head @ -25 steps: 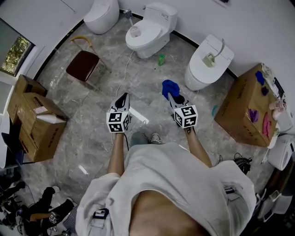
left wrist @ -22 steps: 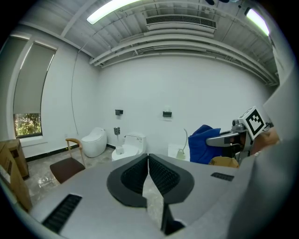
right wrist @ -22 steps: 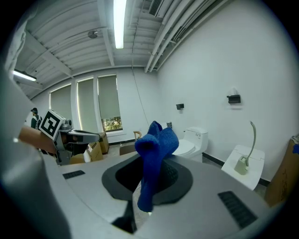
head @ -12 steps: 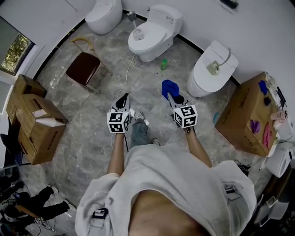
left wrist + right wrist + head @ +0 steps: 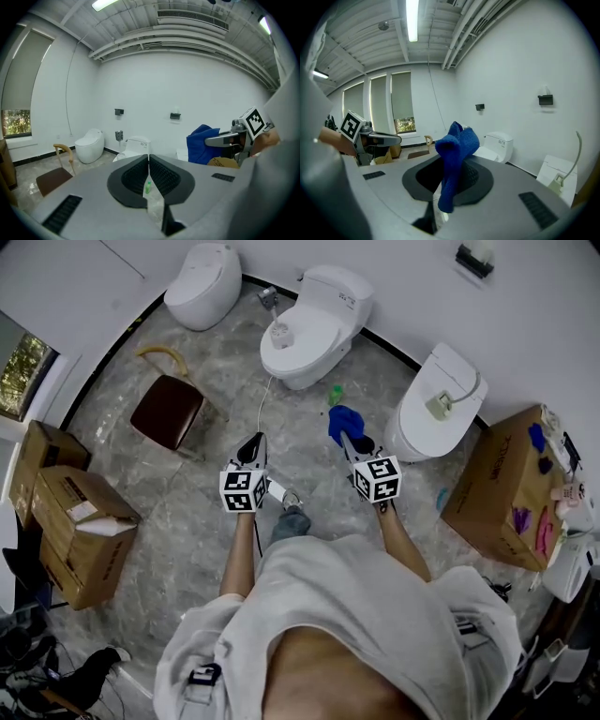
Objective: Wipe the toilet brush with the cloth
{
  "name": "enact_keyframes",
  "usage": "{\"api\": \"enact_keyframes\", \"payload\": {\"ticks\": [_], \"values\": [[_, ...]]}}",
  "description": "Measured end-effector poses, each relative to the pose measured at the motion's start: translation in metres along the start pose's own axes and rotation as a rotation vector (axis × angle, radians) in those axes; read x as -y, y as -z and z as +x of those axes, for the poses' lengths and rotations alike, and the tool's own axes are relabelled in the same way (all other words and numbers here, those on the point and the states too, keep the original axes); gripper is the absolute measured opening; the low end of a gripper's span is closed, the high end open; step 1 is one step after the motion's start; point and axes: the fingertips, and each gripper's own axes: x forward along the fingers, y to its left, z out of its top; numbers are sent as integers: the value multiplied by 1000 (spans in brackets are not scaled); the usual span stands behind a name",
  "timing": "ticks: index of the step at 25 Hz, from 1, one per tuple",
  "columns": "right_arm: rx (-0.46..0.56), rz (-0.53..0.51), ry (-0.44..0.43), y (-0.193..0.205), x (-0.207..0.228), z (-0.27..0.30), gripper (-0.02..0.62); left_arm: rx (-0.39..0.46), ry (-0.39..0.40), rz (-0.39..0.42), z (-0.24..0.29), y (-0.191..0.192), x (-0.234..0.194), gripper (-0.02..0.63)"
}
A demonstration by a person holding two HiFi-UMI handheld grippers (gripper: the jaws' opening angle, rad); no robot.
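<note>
My right gripper [image 5: 348, 436] is shut on a blue cloth [image 5: 343, 419], which bunches over its jaws and hangs down in the right gripper view [image 5: 453, 161]. At the same height my left gripper [image 5: 251, 440] is shut with nothing in it [image 5: 149, 157]. A pale toilet brush [image 5: 441, 404] with a curved handle lies on the closed lid of the right-hand toilet [image 5: 424, 423], and it shows low right in the right gripper view [image 5: 556, 183]. Both grippers are held above the floor, well short of that toilet.
A middle toilet [image 5: 305, 324] and a left toilet [image 5: 200, 274] stand along the wall. On the floor ahead are a green bottle [image 5: 334, 394] and a thin cable [image 5: 260, 399]. A chair [image 5: 168, 410] and cardboard boxes [image 5: 86, 531] are at the left, with a big box [image 5: 502, 486] at the right.
The person has stepped forward, so the toilets and the floor have slid nearer in the head view. Both grippers keep their pose, the cloth still held in the right one.
</note>
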Motion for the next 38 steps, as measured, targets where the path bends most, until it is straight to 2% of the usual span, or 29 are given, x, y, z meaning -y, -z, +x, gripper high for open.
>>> {"api": "enact_keyframes", "payload": {"ticks": [12,17,27,38], "values": [[22,-6,71,-58,27,108,57,18,63,9,94,-49,-90,26],[9,8,91,-59,35,132,58,8,87,17,119,-55,-107,26],[-41,41,106,-44,53,158,57,-42,106,-5,152,-41,-119,26],[-42,44,44,-72,95,243,58,-68,61,-3,224,-60,-157,26]]}}
